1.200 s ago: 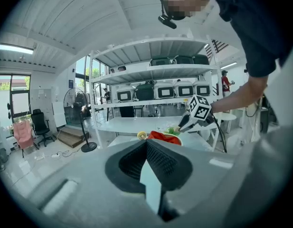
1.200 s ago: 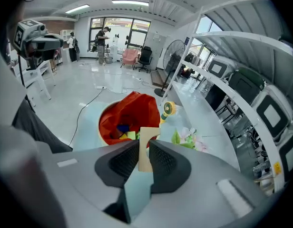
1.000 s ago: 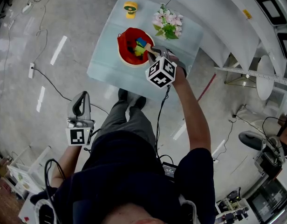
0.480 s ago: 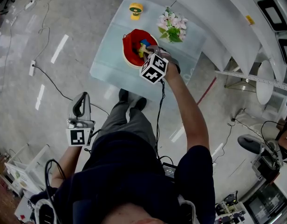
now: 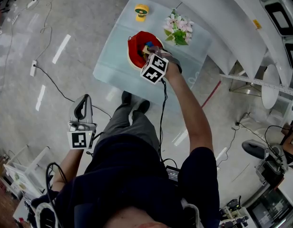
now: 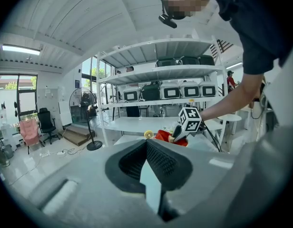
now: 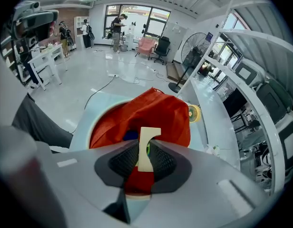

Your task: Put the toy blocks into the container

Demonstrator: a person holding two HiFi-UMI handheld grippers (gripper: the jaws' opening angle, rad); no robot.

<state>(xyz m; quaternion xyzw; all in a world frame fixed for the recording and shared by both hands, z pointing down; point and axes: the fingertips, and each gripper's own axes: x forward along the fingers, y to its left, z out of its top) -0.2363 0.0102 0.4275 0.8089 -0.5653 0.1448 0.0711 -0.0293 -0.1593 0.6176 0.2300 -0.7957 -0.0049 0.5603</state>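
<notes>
Right jaws: closed on a cream toy block (image 7: pixel 147 136); the pads press its two flat sides and its notched top end pokes out past the tips; the right gripper (image 7: pixel 145 151) is pitched steeply downward.

Block against container: the held block hangs over the open mouth of the red container (image 7: pixel 161 110), within the rim as the right gripper view shows it; whether it touches anything inside I cannot tell.

Already inside: a blue block (image 7: pixel 130 136) lies just behind and to the left of the jaws, low in the container.

Step in hand: by my reading, the release of this block into the container.

Doing it well: keep the tips over the middle of the mouth, away from the tall red wall on the far side; sink until the block is just above the pile; part the jaws only a little so it slips out straight; then lift straight up.

Risk: the red wall looks like soft fabric and may fold or drag if a jaw brushes it.

Left jaws: closed tip to tip on nothing; the left gripper (image 6: pixel 147 144) is held near level beside the person, well apart from the container.

Worktop: the pale worktop (image 5: pixel 111 69) carries the container near its middle; a yellow toy (image 5: pixel 141 11) and flowers (image 5: pixel 179 27) stand toward its far edge.
</notes>
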